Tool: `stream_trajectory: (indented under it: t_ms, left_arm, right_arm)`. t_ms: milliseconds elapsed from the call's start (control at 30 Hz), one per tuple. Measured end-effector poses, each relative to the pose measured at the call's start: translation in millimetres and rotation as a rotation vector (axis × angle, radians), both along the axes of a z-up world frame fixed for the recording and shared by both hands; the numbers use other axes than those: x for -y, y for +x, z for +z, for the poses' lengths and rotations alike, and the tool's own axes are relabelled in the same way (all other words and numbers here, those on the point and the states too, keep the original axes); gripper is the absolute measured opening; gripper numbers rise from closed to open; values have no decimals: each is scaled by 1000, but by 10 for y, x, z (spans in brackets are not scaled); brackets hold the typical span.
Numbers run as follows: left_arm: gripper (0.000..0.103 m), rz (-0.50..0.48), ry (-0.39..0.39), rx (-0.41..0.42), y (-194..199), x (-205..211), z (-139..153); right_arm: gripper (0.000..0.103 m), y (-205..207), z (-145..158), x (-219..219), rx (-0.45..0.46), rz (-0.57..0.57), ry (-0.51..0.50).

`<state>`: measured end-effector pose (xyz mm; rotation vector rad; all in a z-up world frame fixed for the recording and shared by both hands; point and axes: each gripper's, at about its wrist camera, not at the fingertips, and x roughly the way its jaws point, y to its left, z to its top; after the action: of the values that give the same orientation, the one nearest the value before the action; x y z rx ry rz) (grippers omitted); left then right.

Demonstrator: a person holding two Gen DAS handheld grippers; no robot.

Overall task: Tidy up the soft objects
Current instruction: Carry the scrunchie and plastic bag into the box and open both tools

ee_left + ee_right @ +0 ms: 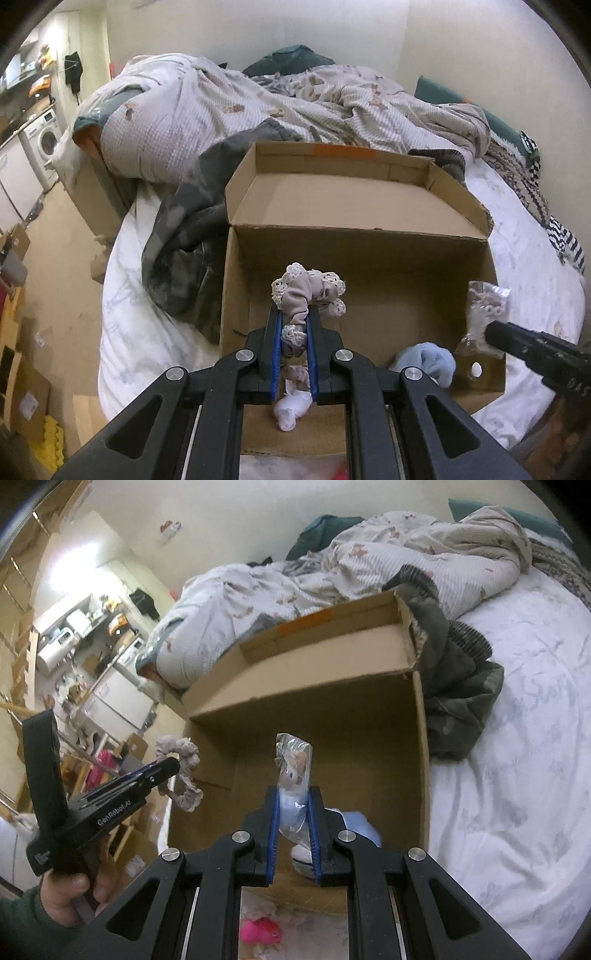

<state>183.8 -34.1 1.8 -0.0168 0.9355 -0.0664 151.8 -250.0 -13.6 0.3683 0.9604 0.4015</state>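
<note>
An open cardboard box (369, 254) lies on the bed; it also shows in the right wrist view (369, 720). My left gripper (294, 317) is shut on a beige lace-edged scrunchie (306, 291) and holds it above the box; the scrunchie also shows in the right wrist view (183, 768). My right gripper (294, 797) is shut on a clear plastic packet (293, 764) with small items inside, held above the box; the packet also shows in the left wrist view (484, 310). A light blue soft item (428, 360) and a white soft item (293, 408) lie in the box.
A rumpled duvet (229, 103) and a dark green garment (184, 236) lie behind and beside the box on the white sheet (509, 775). A pink soft item (258, 932) lies below the box's near edge. The floor with boxes (22, 369) is to the left.
</note>
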Motion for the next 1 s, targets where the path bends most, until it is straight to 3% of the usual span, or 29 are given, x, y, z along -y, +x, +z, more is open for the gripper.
stream_trajectory:
  t_ms: [333, 700, 867, 1000]
  left_arm:
    - [11, 1, -53, -48, 52, -44, -168]
    - [11, -14, -38, -49, 69, 13, -226]
    - [13, -30, -27, -68, 71, 46, -262]
    - [19, -29, -75, -92, 86, 26, -299]
  right_arm:
    - [16, 178, -227, -133, -55, 24, -27]
    - [16, 234, -318, -136, -81, 14, -38]
    - [16, 240, -331, -167, -84, 17, -43]
    - [16, 240, -339, -179, -86, 16, -49]
